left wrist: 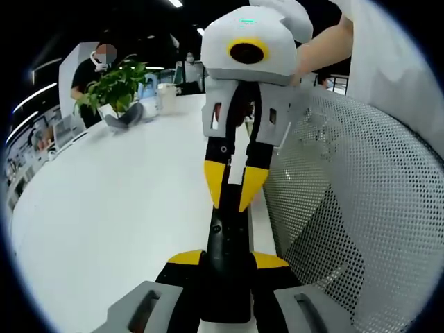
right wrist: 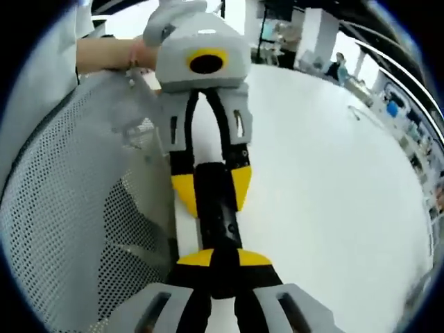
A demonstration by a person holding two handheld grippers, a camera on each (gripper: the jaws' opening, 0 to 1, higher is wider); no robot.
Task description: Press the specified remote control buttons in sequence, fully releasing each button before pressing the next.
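**White table, remote held between two grippers**

Setting: an open office with dark ceiling and strip lights. A wide white table (left wrist: 118,201) runs across both views. A white mesh chair back (left wrist: 361,201) stands at the table's edge, on the right of the left gripper view and on the left of the right gripper view.

Task item: one black remote (left wrist: 227,239), slim and long, lying lengthwise between the two grippers near the table edge. Its buttons are too small to read.

Left gripper (left wrist: 227,261): yellow-tipped jaws closed against the sides of the remote's near end in the left gripper view. In the right gripper view it comes in from above, its yellow tips flanking the far end of the remote.

Right gripper (right wrist: 225,258): yellow pads pinching the remote's near end in the right gripper view. In the left gripper view it hangs over the remote's far end, jaws drawn close, tips at the remote's top face; contact with a button cannot be told.

Containers: a pot (left wrist: 123,114) at the far side of the table, holding a leafy green plant (left wrist: 114,83). A white cup (left wrist: 166,96) stands just beside it; contents cannot be seen.

Others: a person's bare arm (left wrist: 326,45) behind the right gripper; seated people in the background.
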